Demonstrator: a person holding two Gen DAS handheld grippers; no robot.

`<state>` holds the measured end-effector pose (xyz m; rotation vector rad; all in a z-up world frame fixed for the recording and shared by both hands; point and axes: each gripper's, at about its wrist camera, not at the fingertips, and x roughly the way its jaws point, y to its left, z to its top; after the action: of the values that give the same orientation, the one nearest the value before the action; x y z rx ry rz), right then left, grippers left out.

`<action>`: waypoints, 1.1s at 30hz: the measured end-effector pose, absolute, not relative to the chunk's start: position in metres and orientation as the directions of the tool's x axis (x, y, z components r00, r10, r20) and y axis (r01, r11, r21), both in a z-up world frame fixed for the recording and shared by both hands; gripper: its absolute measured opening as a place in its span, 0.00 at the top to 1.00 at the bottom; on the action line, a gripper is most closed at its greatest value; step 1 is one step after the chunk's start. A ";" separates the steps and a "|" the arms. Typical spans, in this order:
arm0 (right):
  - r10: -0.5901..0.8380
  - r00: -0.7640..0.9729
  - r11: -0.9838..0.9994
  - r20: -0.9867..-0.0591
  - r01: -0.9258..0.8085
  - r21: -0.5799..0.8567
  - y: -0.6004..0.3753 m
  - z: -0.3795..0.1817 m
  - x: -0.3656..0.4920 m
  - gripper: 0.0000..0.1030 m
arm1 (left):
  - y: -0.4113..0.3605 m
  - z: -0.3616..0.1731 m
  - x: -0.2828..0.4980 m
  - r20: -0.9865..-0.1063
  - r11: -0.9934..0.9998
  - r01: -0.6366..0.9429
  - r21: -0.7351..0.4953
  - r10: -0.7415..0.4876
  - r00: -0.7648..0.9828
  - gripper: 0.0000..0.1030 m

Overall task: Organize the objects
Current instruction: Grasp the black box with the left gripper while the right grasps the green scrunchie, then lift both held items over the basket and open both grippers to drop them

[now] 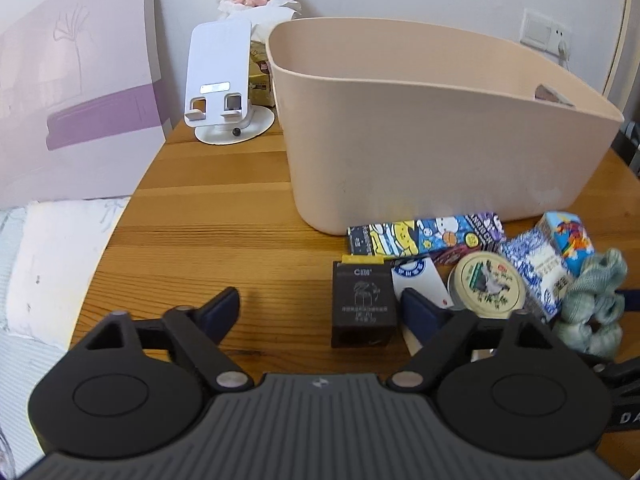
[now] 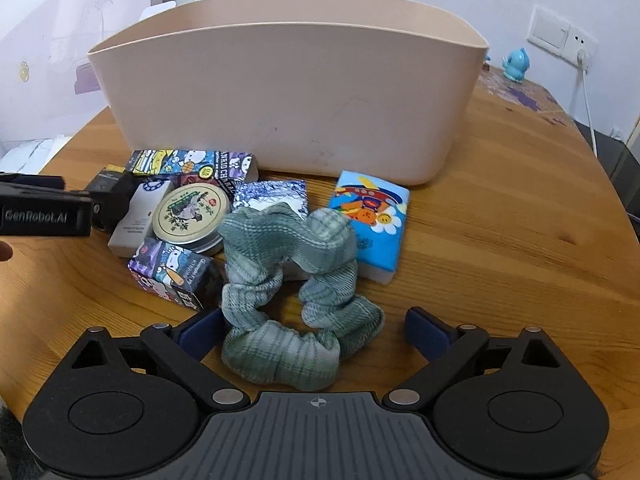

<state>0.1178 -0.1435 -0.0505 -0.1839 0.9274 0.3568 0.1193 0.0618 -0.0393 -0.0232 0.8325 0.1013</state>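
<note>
Though jaws wide, tissue pack half-hidden behind scrunchie.

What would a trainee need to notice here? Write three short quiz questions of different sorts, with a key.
1. True or false: the right tool is shut on the green scrunchie.
2. Multiple choice: the small black box sits (A) inside the beige bin, (B) on the wooden table between the left tool's open fingers, (C) on top of the round tin.
3. Fill in: the blue cartoon tissue pack lies to the ____ of the scrunchie in the right wrist view.

Key: 1 false, the tool is open with the scrunchie between its fingers. 2 B. 3 right.
</note>
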 end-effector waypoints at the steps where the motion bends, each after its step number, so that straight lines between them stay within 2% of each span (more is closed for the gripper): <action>1: 0.222 0.551 0.926 -0.804 -0.378 -0.003 -0.143 -0.050 0.117 0.11 | 0.064 -0.040 0.120 -0.743 0.995 -0.102 0.007 0.073 0.666 0.27; 2: 0.225 0.554 0.926 -0.802 -0.378 -0.002 -0.143 -0.049 0.117 0.14 | 0.065 -0.040 0.121 -0.754 0.995 -0.102 0.000 0.067 0.654 0.38; 4: 0.225 0.560 0.926 -0.797 -0.377 -0.003 -0.143 -0.048 0.116 0.19 | 0.068 -0.043 0.122 -0.774 0.995 -0.101 -0.006 0.059 0.630 0.49; 6: 0.231 0.568 0.926 -0.790 -0.378 -0.001 -0.144 -0.046 0.114 0.29 | 0.067 -0.044 0.119 -0.769 0.996 -0.085 0.003 0.056 0.636 0.53; 7: 0.236 0.569 0.926 -0.788 -0.378 0.004 -0.144 -0.045 0.114 0.31 | 0.067 -0.044 0.117 -0.766 0.998 -0.069 0.001 0.045 0.641 0.61; 8: 0.236 0.574 0.928 -0.784 -0.373 0.006 -0.145 -0.045 0.114 0.38 | 0.066 -0.043 0.116 -0.765 0.999 -0.050 -0.009 0.025 0.644 0.67; 12: 0.233 0.576 0.935 -0.783 -0.354 0.018 -0.150 -0.041 0.115 0.65 | 0.064 -0.039 0.114 -0.766 1.000 -0.030 -0.010 0.011 0.643 0.67; 14: 0.249 0.562 0.935 -0.789 -0.352 0.045 -0.155 -0.038 0.118 0.69 | 0.069 -0.033 0.113 -0.756 0.999 -0.029 -0.022 0.002 0.655 0.67; 17: 0.272 0.570 0.936 -0.775 -0.343 0.077 -0.166 -0.027 0.119 0.71 | 0.072 -0.014 0.107 -0.731 1.000 -0.022 -0.017 0.003 0.683 0.67; 22: 0.311 0.615 0.934 -0.725 -0.339 0.113 -0.182 0.005 0.123 0.71 | 0.071 0.023 0.100 -0.692 0.997 -0.017 0.071 0.062 0.720 0.67; 33: 0.314 0.716 0.938 -0.623 -0.335 0.087 -0.193 0.065 0.168 0.71 | 0.055 0.085 0.126 -0.588 0.982 0.016 0.188 0.099 0.803 0.67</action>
<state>0.1682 -0.1926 0.0654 -0.0327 0.6834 0.3595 0.1264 0.0548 0.0853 0.1878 0.6386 0.0448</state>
